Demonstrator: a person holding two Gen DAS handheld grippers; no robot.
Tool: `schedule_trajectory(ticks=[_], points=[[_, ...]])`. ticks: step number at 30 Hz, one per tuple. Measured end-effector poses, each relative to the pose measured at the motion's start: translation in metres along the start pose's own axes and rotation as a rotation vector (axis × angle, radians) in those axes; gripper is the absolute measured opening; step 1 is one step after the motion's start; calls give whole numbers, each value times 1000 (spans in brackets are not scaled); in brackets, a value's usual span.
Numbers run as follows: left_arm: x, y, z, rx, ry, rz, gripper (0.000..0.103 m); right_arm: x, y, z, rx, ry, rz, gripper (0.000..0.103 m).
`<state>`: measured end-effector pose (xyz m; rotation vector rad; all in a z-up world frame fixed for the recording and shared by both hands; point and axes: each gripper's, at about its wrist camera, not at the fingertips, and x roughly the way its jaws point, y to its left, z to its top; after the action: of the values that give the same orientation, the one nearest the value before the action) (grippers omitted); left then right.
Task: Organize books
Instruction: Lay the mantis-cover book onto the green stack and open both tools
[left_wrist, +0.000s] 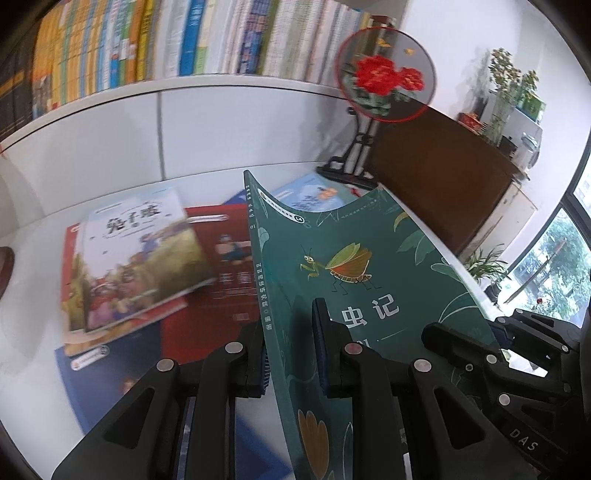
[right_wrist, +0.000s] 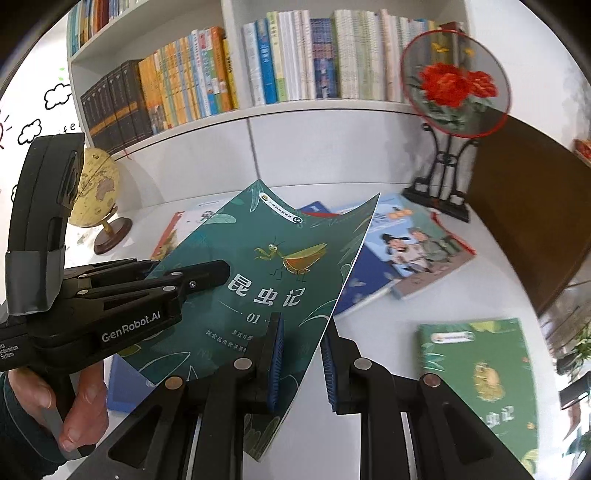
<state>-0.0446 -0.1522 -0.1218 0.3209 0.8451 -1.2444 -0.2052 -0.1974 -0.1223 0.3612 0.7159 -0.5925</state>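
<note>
Pinching the bowed green book (right_wrist: 295, 266), both grippers' fingers (left_wrist: 325, 350) (right_wrist: 275, 354) grip thin edges; it may slip or crease.

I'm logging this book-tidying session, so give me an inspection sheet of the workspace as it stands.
Surface: white tabletop, books scattered flat.
Job's things: green insect book lifted, cover bowed; second green book, blue illustrated book, red book lying on the table.
Clutter: globe, round flower fan on stand.
Grippers: left gripper and right gripper both clamp the green insect book.
Cables: nothing seen.
Surroundings: filled bookshelf, brown cabinet, window.
</note>
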Motion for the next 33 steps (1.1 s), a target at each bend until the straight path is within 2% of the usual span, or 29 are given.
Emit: schedule_trajectory(ticks=[12, 18, 24, 29, 33], points=[[18, -105, -7, -5, -1, -79, 16, -57, -95, -30, 0, 11, -75, 19], [39, -151, -12, -21, 16, -102, 16, -70, -141, -47, -10, 31, -99, 19], [55, -191, -27, -47, 6, -68, 16, -74, -179, -61, -19, 58, -88, 19], [70, -208, -41, -93, 27, -56, 16, -71, -202, -69, -56, 74, -80, 19], [73, -219, -54, -92, 19, 0, 16, -60, -213, -78, -80, 106, -59, 19]])
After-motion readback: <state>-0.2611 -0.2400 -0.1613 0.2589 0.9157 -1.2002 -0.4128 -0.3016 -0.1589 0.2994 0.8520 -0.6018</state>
